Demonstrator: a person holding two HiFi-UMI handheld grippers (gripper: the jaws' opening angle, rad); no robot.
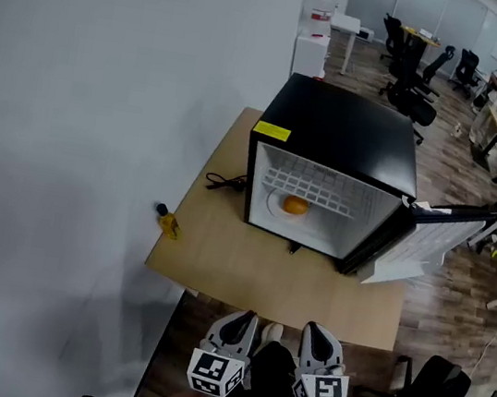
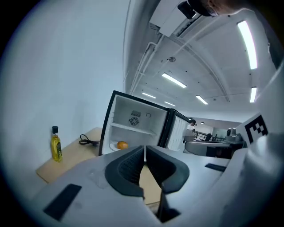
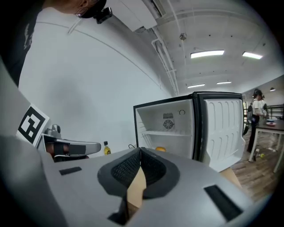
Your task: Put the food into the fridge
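The orange (image 1: 295,206) sits inside the open fridge (image 1: 343,133), so the food looks stowed. The left tool (image 1: 241,321) and right tool (image 1: 319,333), both pinched together and empty, hang short of the surface (image 1: 246,272).

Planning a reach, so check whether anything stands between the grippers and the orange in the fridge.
Nothing visible does. The fridge door is swung wide to the right, the orange lies inside under the wire shelf, and only bare table lies between it and the left gripper and right gripper.
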